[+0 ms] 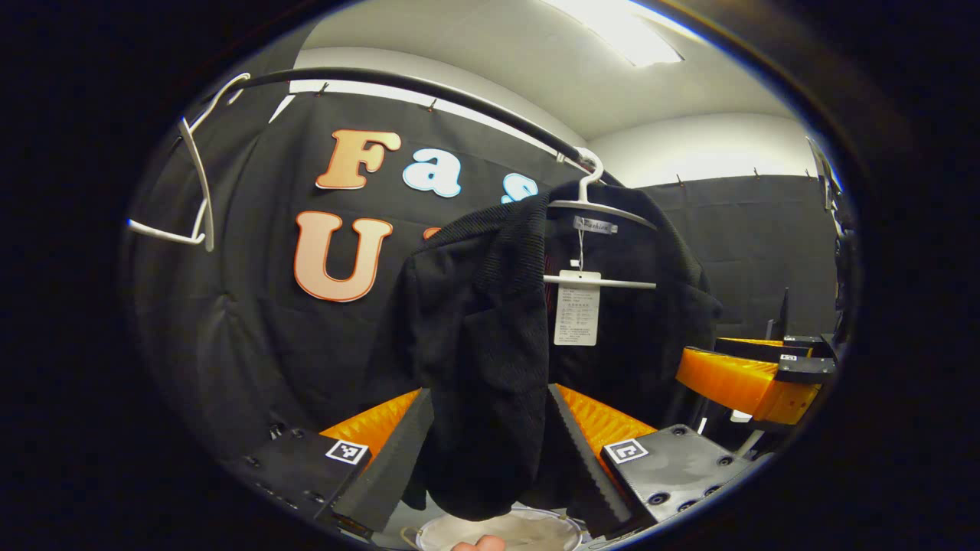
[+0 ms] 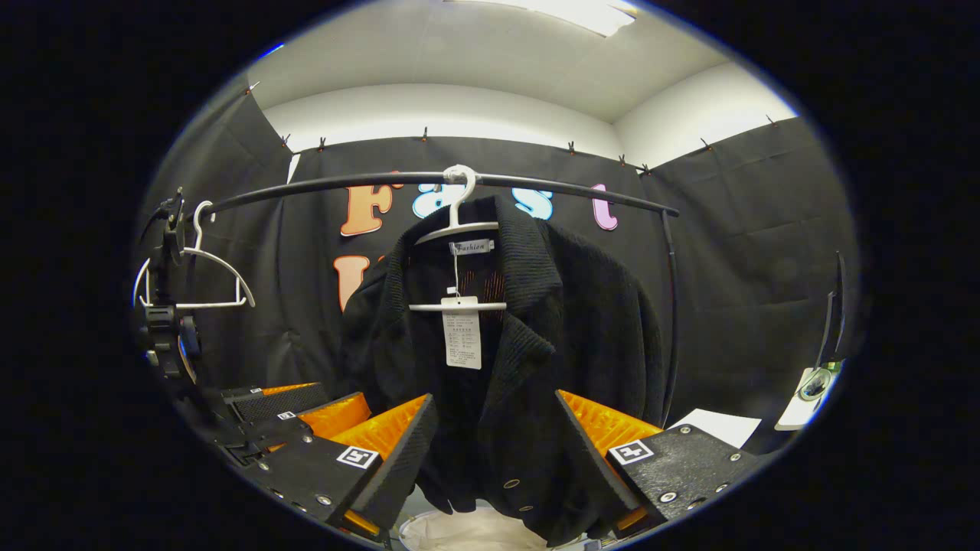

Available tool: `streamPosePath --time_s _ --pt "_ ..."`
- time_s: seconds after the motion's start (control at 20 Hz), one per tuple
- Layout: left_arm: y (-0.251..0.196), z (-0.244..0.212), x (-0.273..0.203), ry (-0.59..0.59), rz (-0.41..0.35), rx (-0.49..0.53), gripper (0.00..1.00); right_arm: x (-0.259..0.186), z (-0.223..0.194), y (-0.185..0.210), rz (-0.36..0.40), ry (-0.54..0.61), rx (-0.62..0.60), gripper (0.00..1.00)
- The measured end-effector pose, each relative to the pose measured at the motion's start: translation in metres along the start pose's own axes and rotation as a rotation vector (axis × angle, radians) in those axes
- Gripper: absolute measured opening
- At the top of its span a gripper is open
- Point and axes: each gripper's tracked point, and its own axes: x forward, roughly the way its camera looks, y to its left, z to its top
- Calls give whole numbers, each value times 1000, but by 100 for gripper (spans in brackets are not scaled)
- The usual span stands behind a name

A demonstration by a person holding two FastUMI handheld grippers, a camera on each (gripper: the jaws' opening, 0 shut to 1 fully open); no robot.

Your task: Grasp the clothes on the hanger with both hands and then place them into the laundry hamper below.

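Spread wide on the left gripper [image 1: 490, 467], jaws apart with the hanging front of the black jacket [image 1: 475, 321] draped down between them; cannot tell whether either finger presses the cloth. Same on the right gripper [image 2: 498, 467]: jaws apart, straddling the jacket's lower hem.

Hangs on a white hanger [image 1: 605, 207] hooked over the black rail [image 1: 429, 88], directly above the laundry hamper [image 1: 498, 528]. Shows of that hamper just a pale rim and lining, cut off at the bottom edge in both views.

Carries a small sewn neck label [image 1: 596, 224] and a white hang tag [image 1: 576, 306] on a string. Has several rows of print on the tag, too small to make out. Bears one square black-and-white marker [image 1: 346, 451] on each finger block, two per gripper.

Hides most of the hanger's left shoulder under the collar in the left gripper view. Crops a fingertip [image 1: 478, 543] at the very bottom there. Leaves the dark fixture at the left edge of the right gripper view hard to identify.

Counts: one jacket, one rail, two hangers, the second hanger [image 2: 191, 275] bare and farther along the rail. Two grippers, each visible at the edge of the other's view. Two metal snaps [image 2: 507, 484] visible near the hem. One white sheet [image 2: 712, 425] low on the right.
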Motion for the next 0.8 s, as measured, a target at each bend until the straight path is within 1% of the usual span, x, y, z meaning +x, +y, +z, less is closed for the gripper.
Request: streamPosePath --time_s 0.1,0.15,0.25,0.3,0.35,0.4,0.45,0.5,0.55,0.6,0.65,0.7,0.75,0.8 --pt "-6 -3 9 2 -30 -5 95 9 -5 -1 10 19 1 97" --pt "-10 -5 14 5 -47 -4 96 13 -7 -1 14 30 5 94" --pt "-16 -14 26 16 -73 2 96 24 -13 -3 18 54 26 94" --pt "-19 -20 33 21 -81 4 92 29 -15 -3 23 56 41 94" --pt "-19 -25 39 26 -83 4 92 33 -15 -2 26 57 57 94" --pt "-20 -30 46 26 -86 1 96 36 -16 -2 27 61 69 94" --pt "-21 -37 50 30 -88 -3 92 42 -18 -1 27 66 74 93" --pt "-21 -43 54 36 -91 -7 92 45 -20 -1 28 74 75 97" --pt "-20 -49 60 41 -93 -12 96 48 -22 -3 25 77 73 92" --pt "-20 -53 65 49 -93 -16 96 51 -24 -5 18 81 70 91" --pt "-20 -58 70 57 -92 -20 100 55 -26 -5 17 84 68 90" --pt "-19 -61 73 62 -86 -24 100 58 -29 -6 13 90 68 88" --pt "-19 -63 75 61 -81 -29 96 61 -31 -6 9 96 68 86" --pt "-19 -63 77 59 -79 -33 97 63 -33 -6 6 101 69 83"
